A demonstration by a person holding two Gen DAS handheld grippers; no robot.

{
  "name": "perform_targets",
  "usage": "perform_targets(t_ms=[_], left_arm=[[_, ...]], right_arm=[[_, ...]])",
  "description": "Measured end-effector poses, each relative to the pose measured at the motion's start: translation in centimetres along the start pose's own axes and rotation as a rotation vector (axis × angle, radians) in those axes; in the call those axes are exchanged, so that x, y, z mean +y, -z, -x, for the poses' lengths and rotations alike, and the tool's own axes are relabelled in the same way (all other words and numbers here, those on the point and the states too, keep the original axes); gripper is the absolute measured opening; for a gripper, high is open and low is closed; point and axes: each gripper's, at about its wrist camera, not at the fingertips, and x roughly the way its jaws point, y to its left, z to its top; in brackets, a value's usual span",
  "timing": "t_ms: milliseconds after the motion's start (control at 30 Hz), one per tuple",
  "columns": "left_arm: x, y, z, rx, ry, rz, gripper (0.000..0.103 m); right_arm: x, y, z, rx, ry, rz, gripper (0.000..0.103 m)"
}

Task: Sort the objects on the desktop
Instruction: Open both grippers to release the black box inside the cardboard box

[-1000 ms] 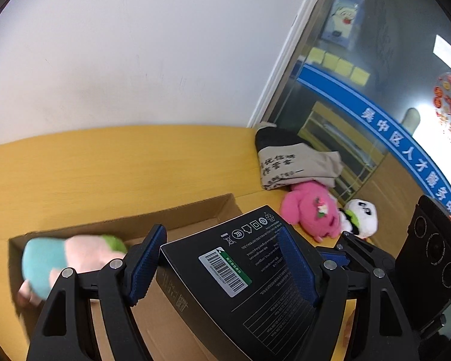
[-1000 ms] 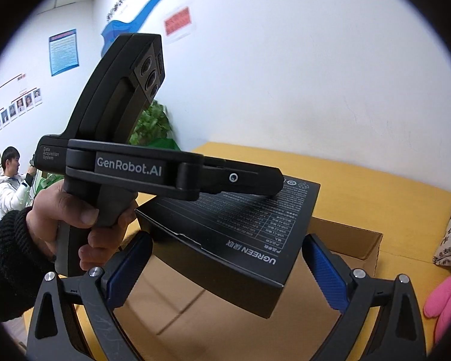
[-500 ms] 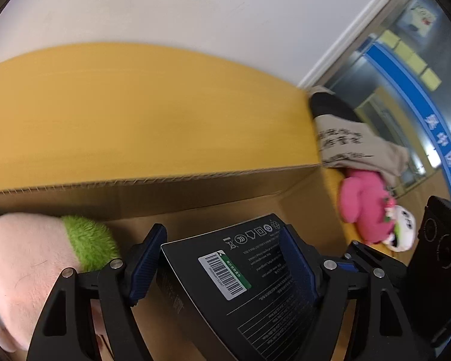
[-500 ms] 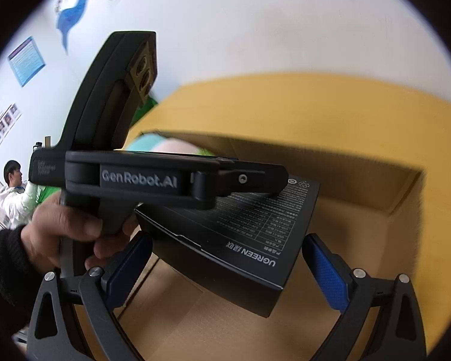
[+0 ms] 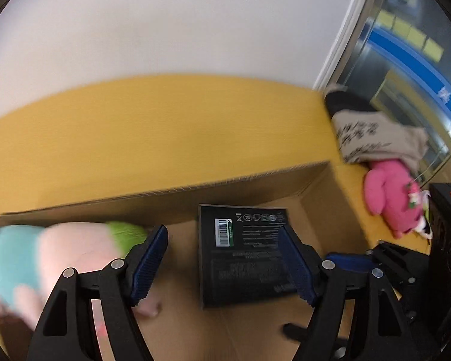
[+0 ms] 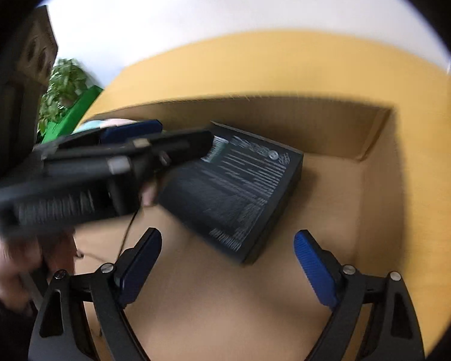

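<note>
Desk [image 5: 165, 126] in yellow meets a white wall [image 5: 180, 30]; left gripper [image 5: 221, 230] gapes, empty jaws of right gripper [image 6: 228, 233] are closing.

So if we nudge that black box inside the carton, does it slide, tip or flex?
The black box is probably stiff, since its edges look crisp and straight. It is low and flat-faced, so it should slide on the carton floor rather than tip or roll. Its printed faces look smooth, so pads might slip. Its weight can't be judged.
</note>
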Motion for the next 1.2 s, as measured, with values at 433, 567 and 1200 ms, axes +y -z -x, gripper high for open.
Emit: perform_targets(t_ms=[433,567,1200], left_arm=[[-3.7,15.9,25.7,-0.397,-0.188,-0.081,0.098],[-4.1,20.2,26.8,-0.344,-0.167,-0.044,0.046],[-4.3,28.5,23.0,-0.127,0.045,0.148,0.102]], right_arm=[[5.4,11.0,14.0,-0.321,0.179,0.061,0.091],[8.3,15.8,18.1,-0.338,0.163,0.11,0.056],[9.5,26.7,15.4,-0.149,0.05,0.01,0.077]])
